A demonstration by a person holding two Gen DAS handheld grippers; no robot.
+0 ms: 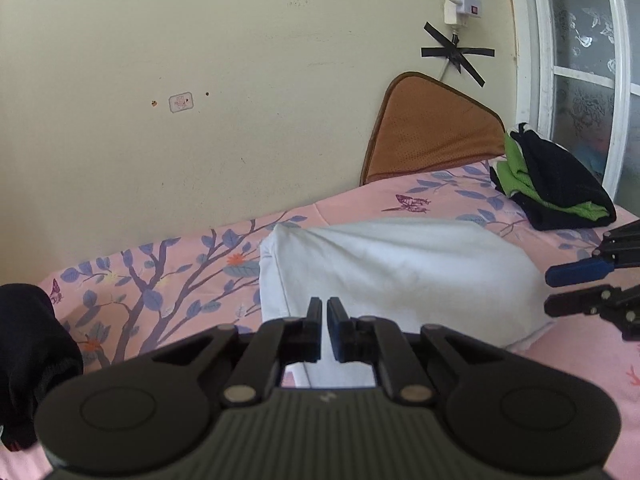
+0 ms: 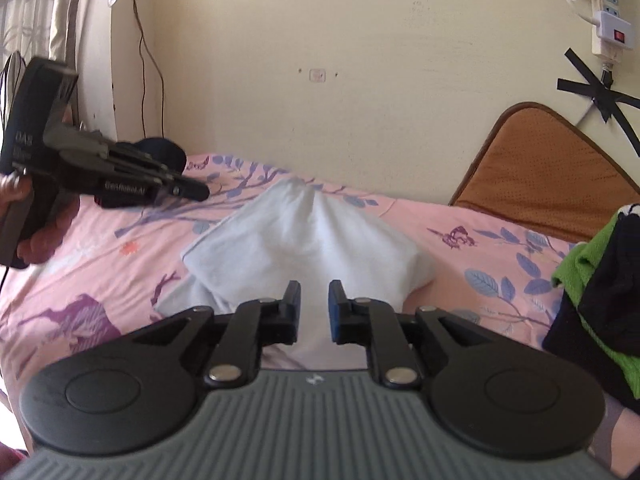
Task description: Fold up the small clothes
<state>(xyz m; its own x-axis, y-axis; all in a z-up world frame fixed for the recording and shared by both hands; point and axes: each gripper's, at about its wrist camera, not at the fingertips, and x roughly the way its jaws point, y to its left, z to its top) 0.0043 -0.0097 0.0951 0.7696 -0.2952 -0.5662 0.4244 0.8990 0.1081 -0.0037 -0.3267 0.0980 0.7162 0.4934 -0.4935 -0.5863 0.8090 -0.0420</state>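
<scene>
A white garment [image 1: 400,272] lies folded into a thick block on the pink floral bedsheet [image 1: 160,272]; it also shows in the right wrist view [image 2: 304,240]. My left gripper [image 1: 324,330] hovers over its near left edge, jaws almost together with nothing between them. My right gripper [image 2: 314,312] is over the garment's near edge, jaws a little apart and empty. It shows in the left wrist view [image 1: 554,292] at the garment's right end. The left gripper shows in the right wrist view [image 2: 196,192], raised left of the garment.
A black and green clothes pile [image 1: 552,184] sits at the far right of the bed, also in the right wrist view [image 2: 600,300]. A dark garment [image 1: 32,360] lies at the left. A brown cushion [image 1: 432,128] leans on the wall. A window frame [image 1: 576,60] stands right.
</scene>
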